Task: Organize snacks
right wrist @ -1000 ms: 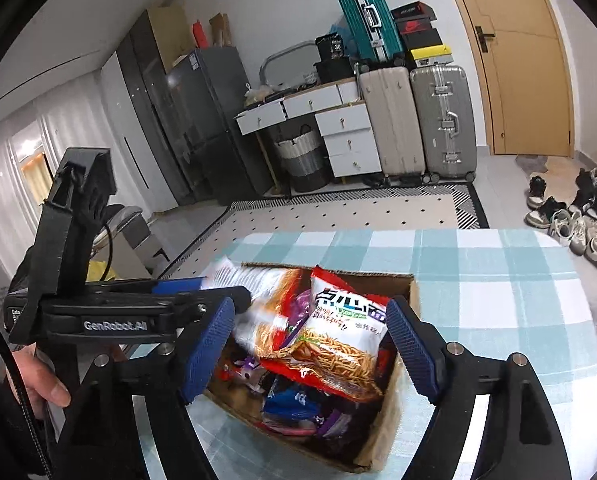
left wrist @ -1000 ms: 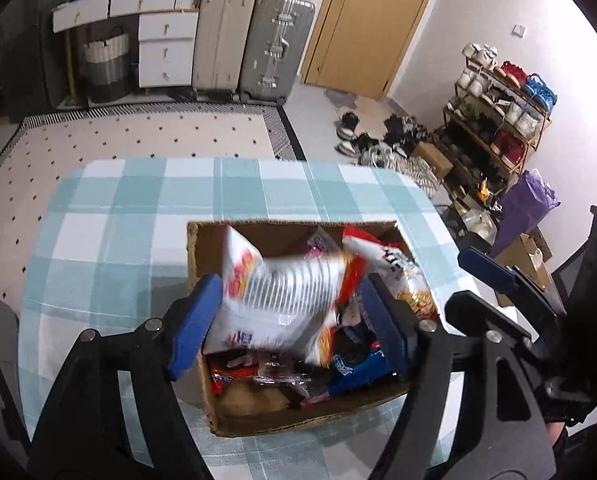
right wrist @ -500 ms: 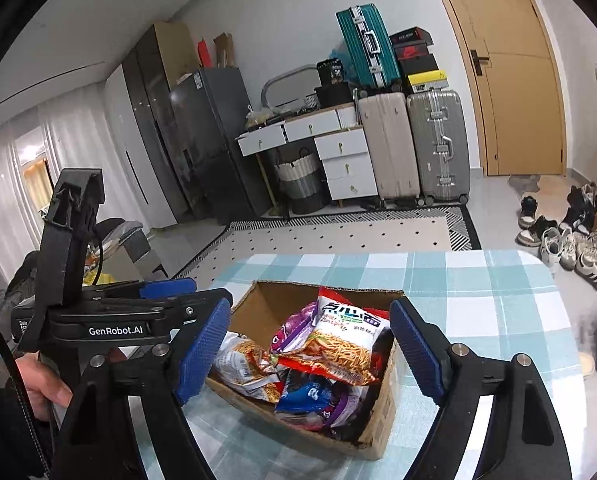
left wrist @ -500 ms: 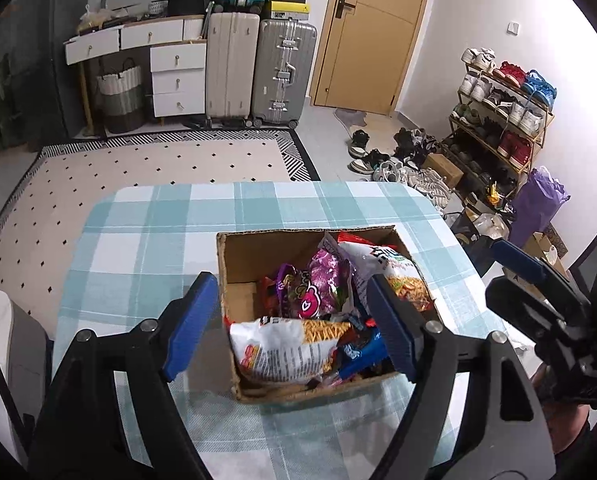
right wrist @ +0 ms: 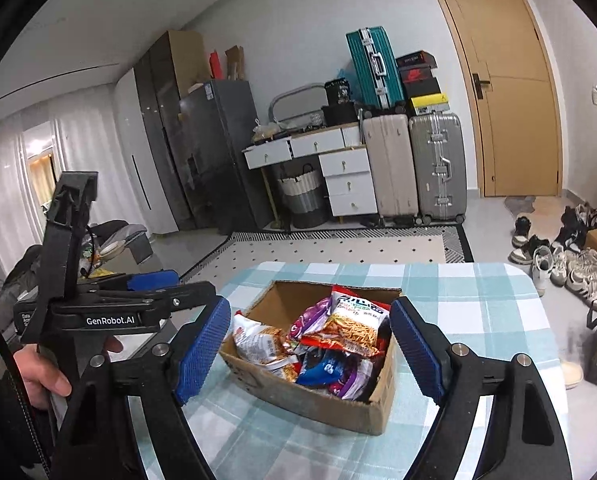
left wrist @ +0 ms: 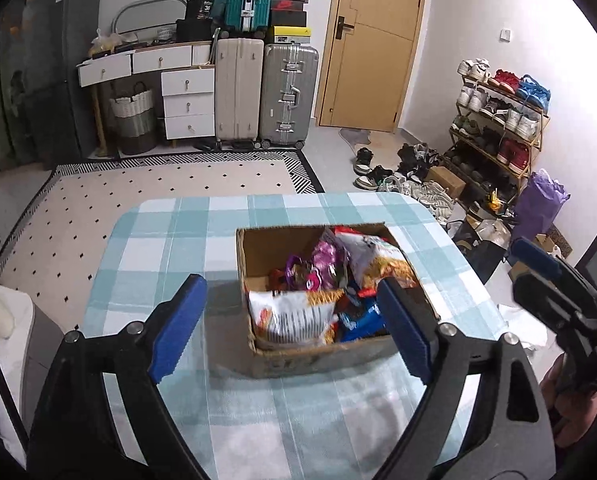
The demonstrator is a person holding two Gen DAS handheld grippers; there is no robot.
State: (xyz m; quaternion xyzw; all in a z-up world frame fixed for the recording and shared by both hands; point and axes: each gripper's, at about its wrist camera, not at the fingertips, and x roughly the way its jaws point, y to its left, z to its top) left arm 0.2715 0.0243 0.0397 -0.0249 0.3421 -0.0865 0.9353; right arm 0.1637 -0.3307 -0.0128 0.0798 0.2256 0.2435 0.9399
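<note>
A cardboard box [left wrist: 322, 354] crammed with crinkled, colourful snack bags [right wrist: 340, 338] sits mid-surface. The left gripper [left wrist: 292, 330] and right gripper [right wrist: 310, 354] both have jaws spread wide, holding nothing.

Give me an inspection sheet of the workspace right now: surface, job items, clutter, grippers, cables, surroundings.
Surface: table under a teal-and-white checked cloth, flat.
Job's things: open brown cardboard box on the cloth, holding a white-and-orange snack bag at its near wall, a red-and-white noodle-snack bag on top, a purple packet and a blue packet.
Clutter: crumpled white wrapper at the table's right edge.
Grippers: left gripper open, empty, above the table short of the box; right gripper open, empty, framing the box.
Cables: nothing seen.
Surroundings: dotted beige rug, grey hard-shell suitcase, wooden door, metal shoe rack.
</note>
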